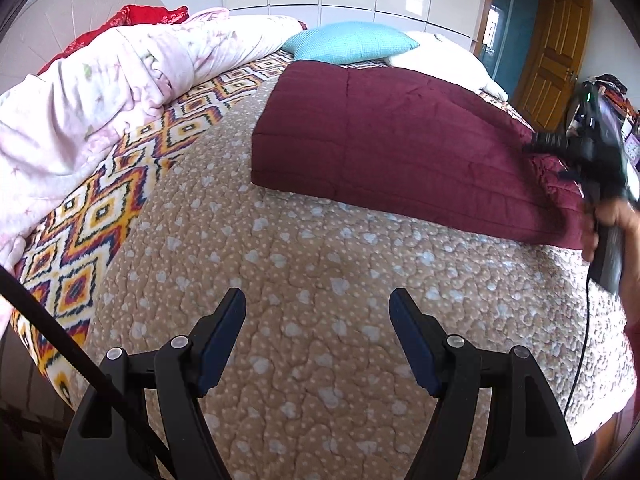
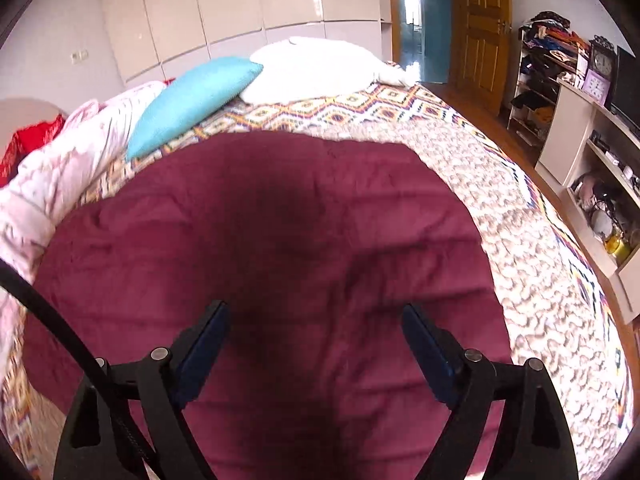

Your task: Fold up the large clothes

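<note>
On the bed (image 1: 320, 264), over its tan quilted cover (image 1: 304, 216) with pale blotches, my left gripper (image 1: 318, 300) hangs with its jaws spread wide and nothing between them. Ahead of it and to the right lies the maroon quilted garment (image 1: 400, 140), folded into a thick rectangular slab with a crisp near edge and a seam running across its top. It rests flat on the tan cover, well apart from my left jaws. Its right end looks rumpled where my right gripper (image 1: 548, 142) reaches over it; that tool is blurred in the left view, with my right hand (image 1: 612, 224) wrapped around its handle and a thin black cable (image 1: 580, 360) trailing down beside it.

From the right wrist view, the maroon garment (image 2: 280, 248) fills most of the frame beneath my right gripper (image 2: 316, 320). Those jaws are also released and wide apart, holding nothing, and I cannot tell whether the tips touch the fabric.

Beyond the garment a diamond-patterned blanket (image 2: 360, 108) shows, with a turquoise pillow (image 2: 188, 104) and a white pillow (image 2: 312, 68) near the far edge. A pink floral duvet (image 1: 100, 100) is bunched along the left side, with red fabric (image 1: 132, 16) behind it. A wooden door (image 2: 480, 28) and cluttered shelves (image 2: 548, 64) stand off to the right
</note>
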